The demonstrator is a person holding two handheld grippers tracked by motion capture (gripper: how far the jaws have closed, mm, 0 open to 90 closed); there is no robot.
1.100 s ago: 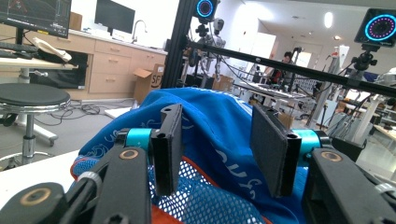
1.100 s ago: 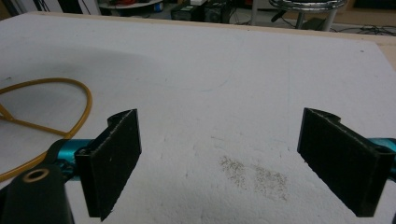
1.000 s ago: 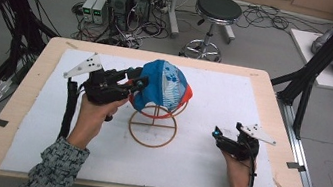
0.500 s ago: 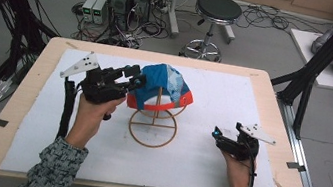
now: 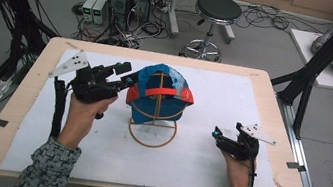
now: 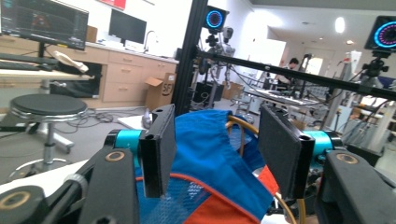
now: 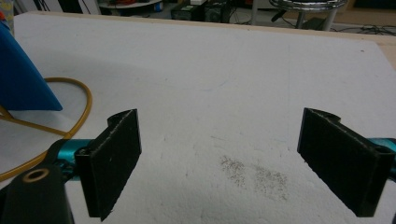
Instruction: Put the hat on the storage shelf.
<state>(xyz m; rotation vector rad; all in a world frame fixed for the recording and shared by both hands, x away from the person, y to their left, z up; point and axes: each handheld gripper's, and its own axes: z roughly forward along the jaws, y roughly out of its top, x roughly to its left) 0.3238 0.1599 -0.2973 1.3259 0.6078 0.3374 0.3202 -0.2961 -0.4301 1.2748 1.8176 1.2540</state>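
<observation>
Left tool jaws apart astride cap edge on wire stand. Close squarely on fabric, avoiding wire. Right tool jaws apart, idle on desk.

Bare white mat between right gripper and wire stand; cap against left gripper.

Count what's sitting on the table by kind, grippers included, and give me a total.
Caps: 1, the blue and orange cap
Wire stands: 1, the yellow wire stand under the cap
Grippers: 2, the left gripper at the cap, jaws apart, and the right gripper open over the white mat
Total: 4
</observation>
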